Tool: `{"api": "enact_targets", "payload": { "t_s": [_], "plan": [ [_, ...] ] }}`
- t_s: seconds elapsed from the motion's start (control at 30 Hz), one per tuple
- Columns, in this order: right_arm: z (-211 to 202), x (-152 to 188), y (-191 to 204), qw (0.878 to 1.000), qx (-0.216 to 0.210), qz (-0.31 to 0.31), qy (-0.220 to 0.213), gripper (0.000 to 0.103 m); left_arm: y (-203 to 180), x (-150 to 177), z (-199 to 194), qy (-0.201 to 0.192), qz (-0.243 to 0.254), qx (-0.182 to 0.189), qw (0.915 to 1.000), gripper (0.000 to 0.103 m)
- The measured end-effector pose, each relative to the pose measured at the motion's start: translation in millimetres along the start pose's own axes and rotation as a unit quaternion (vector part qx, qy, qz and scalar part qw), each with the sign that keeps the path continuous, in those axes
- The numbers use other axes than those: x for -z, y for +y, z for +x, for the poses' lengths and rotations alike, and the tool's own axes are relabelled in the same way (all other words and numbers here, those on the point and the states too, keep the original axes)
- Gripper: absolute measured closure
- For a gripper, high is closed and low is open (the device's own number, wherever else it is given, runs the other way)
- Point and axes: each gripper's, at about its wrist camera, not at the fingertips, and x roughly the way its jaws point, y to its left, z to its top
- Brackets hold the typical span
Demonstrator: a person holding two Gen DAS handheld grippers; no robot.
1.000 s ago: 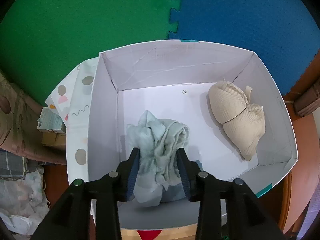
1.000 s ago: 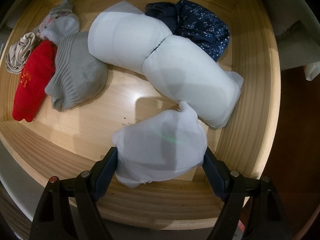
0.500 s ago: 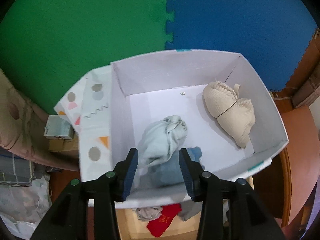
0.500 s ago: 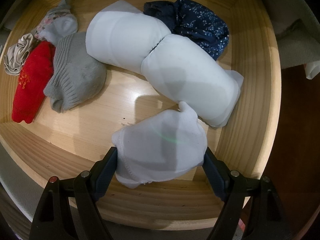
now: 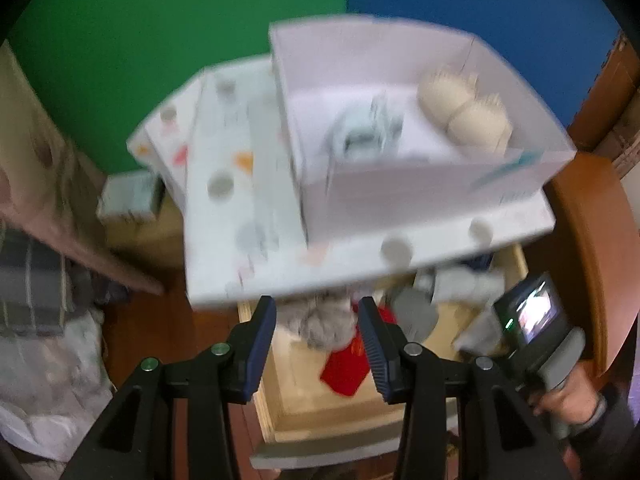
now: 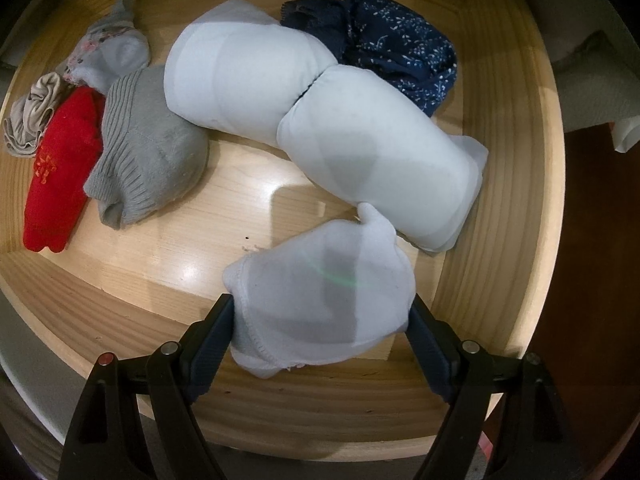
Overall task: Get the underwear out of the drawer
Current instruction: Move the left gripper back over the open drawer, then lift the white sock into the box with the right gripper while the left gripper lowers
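Right gripper (image 6: pixel 320 320) clamps the white bundle (image 6: pixel 320 304) inside the wooden drawer (image 6: pixel 500 200); left gripper (image 5: pixel 316 332), seemingly empty, part-open. The loose cloth could slip free on lifting.

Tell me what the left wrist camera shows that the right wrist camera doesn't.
Only the left wrist view shows the white box with a beige bra and pale blue garment inside, plus the empty left gripper. Only the right wrist view shows the navy floral underwear and the right gripper around a white garment. Both show the wooden drawer and the red item.
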Motion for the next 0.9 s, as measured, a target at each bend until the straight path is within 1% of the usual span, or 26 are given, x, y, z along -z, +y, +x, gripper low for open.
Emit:
{"api": "enact_targets", "payload": {
  "t_s": [0.17,0.23,0.3,0.47,0.57,0.7,0.73,0.8,0.9],
  "plan": [
    [-1,-1,1,1.0,0.005,-0.003,-0.003,0.024,18,43,55,0.045,-0.046,0.015,0.9978,0.06],
    [-2,0,4,1.0,0.01,-0.007,-0.007,0.024,22,54,69,0.048,-0.056,0.014,0.9971,0.06],
    [-3,1,8,1.0,0.014,-0.009,-0.01,0.025,22,64,80,0.047,-0.054,0.006,0.9974,0.06],
    [-6,3,10,1.0,0.012,-0.011,-0.018,0.027,9,78,104,0.058,-0.036,0.008,0.9976,0.06],
    [-8,4,11,1.0,0.009,-0.01,-0.021,0.028,0,85,115,0.06,-0.02,-0.008,0.9979,0.06],
    [-12,7,12,1.0,0.01,-0.009,-0.025,0.029,-11,95,127,0.062,-0.007,-0.017,0.9979,0.06],
    [-14,7,12,1.0,0.01,-0.008,-0.025,0.029,-13,97,131,0.067,-0.005,-0.019,0.9975,0.06],
    [-17,8,11,1.0,0.007,-0.007,-0.029,0.031,-15,97,132,0.068,-0.007,-0.011,0.9976,0.06],
    [-23,9,9,0.999,0.0,-0.006,-0.038,0.034,-7,98,128,0.047,-0.04,-0.009,0.9981,0.06]
  ]
}}
